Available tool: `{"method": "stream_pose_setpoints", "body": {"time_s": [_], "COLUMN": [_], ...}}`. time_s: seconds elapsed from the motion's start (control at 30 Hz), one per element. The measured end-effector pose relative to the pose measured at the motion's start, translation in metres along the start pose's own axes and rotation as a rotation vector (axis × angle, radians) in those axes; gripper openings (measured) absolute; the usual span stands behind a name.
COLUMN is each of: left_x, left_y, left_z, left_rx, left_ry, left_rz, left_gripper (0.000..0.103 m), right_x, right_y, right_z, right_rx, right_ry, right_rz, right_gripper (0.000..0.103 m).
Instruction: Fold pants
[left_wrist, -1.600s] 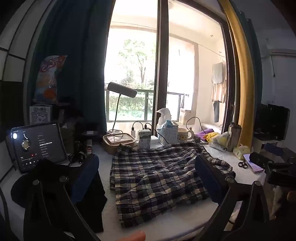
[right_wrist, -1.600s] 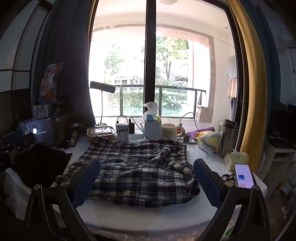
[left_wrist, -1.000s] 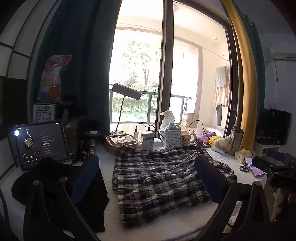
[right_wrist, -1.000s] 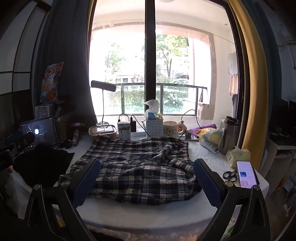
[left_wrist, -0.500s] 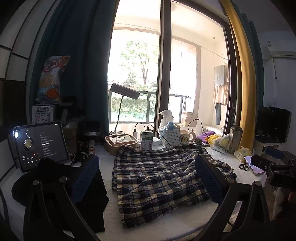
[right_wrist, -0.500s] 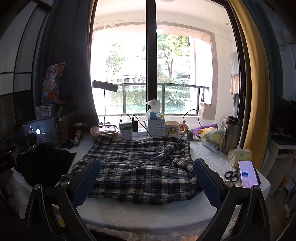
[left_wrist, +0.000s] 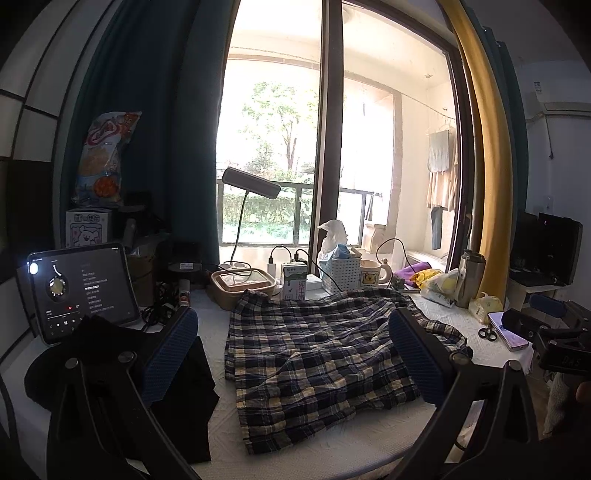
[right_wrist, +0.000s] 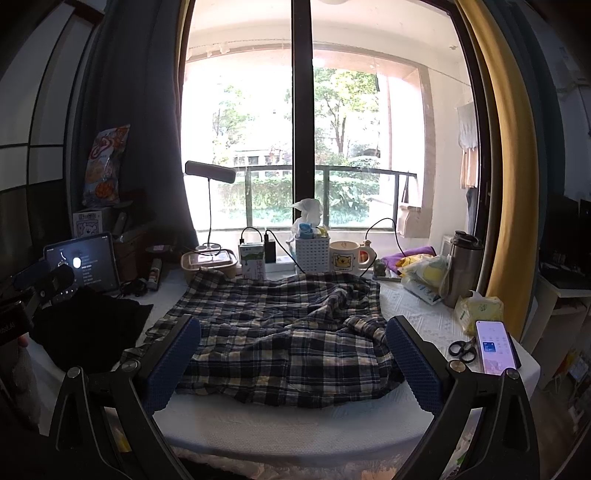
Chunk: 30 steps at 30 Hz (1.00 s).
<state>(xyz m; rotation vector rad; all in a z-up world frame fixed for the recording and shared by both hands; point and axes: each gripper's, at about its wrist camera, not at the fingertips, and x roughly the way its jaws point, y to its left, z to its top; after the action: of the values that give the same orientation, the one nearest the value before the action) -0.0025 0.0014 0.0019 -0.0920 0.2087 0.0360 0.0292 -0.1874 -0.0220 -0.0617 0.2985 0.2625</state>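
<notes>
Plaid pants lie spread and rumpled on the white table; they also show in the right wrist view. My left gripper is open and empty, held above the table's near left side, short of the pants. My right gripper is open and empty, held above the near edge in front of the pants. The right gripper's body shows at the right edge of the left wrist view.
A black garment lies left of the pants. A tablet stands at far left. A lamp, food box, carton, basket, mug and flask line the back. Scissors and phone lie right.
Both grippers have drifted slightly, the views shifting a little; the pants have not moved and nothing was taken hold of.
</notes>
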Motion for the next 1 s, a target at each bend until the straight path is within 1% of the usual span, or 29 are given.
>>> {"method": "stream_pose_setpoints", "body": {"time_s": [1.0], "left_x": [-0.0005], "left_y": [0.0047], "left_z": [-0.0001], "left_rx": [0.001], "left_ry": [-0.005], "left_rz": [0.003], "left_gripper": [0.102], "right_x": [-0.0001], "right_y": [-0.0004], "right_z": [0.0010], "right_rx": [0.002], "right_ry": [-0.001], "right_rz": [0.001], "right_gripper": [0.101]}}
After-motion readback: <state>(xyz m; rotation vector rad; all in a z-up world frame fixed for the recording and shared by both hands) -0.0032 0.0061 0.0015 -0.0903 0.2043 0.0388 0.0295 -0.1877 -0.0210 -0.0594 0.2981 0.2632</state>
